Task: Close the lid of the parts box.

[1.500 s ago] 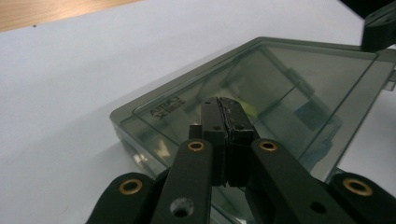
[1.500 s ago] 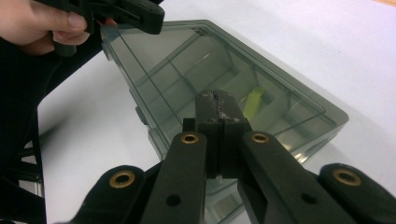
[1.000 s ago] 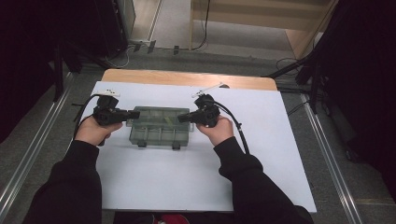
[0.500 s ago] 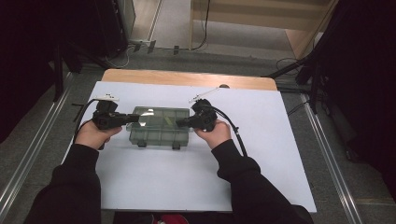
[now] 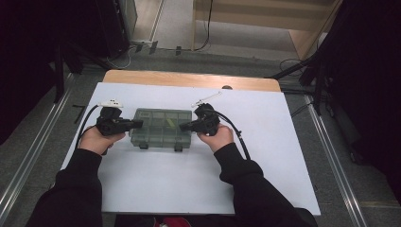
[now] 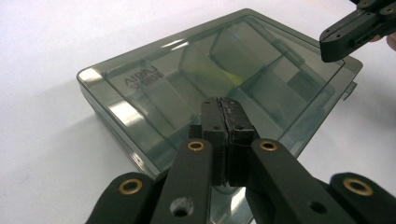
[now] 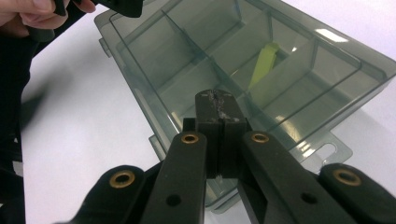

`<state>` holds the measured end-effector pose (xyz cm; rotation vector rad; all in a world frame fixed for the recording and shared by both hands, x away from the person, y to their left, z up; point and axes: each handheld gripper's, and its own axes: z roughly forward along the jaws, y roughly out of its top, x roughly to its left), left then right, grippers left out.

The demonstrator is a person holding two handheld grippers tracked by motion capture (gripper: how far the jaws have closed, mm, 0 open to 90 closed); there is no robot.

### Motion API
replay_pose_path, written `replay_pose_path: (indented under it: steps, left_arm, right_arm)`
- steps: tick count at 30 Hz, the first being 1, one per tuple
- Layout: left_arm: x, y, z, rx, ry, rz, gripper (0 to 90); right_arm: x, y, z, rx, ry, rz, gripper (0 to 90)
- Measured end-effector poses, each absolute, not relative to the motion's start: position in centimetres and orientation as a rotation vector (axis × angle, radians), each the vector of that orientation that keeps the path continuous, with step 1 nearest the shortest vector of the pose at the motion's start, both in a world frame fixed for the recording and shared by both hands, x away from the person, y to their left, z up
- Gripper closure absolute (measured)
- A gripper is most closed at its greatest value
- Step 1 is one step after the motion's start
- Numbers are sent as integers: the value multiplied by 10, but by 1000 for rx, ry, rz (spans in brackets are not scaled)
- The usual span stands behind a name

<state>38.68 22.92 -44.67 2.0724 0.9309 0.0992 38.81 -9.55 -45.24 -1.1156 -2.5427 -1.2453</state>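
While the person leans over the white surface [image 5: 189, 189], a smoky clear compartment box [image 5: 162, 126] lies flat near the middle of it, lid shut, with a yellow-green strip [image 7: 264, 63] inside one of its compartments. The left gripper [image 5: 137, 124] sits at the box's left end, jaws closed together on nothing, tips over the lid's edge. The right gripper [image 5: 183, 126] comes in from the opposite end, jaws likewise pressed shut and empty, tips above the box's right edge. Both hands rest low, just beside the box.
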Motion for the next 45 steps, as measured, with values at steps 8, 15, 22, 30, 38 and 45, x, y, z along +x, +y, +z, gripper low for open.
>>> replay_pose_path:
  steps: [8,15,22,30,38,45]
  left_arm:
    - [384,229,-453,2083,927,106,888]
    - [384,227,-459,2098,915,89,888]
    - [383,226,-462,2115,913,95,888]
    - [377,224,-455,2103,873,78,740]
    - [370,217,-448,2090,837,35,454]
    - [361,209,-445,2067,813,5,331]
  right_arm:
    - [386,-95,-459,-1122,-2549,-1217,900]
    - [385,-95,-466,-1132,-2556,-1203,900]
    - [384,-96,-470,-1143,-2558,-1194,900]
    - [377,-102,-462,-1124,-2553,-1267,711]
    - [362,-115,-452,-1039,-2580,-1388,440]
    - [348,-127,-448,-992,-2599,-1435,359]
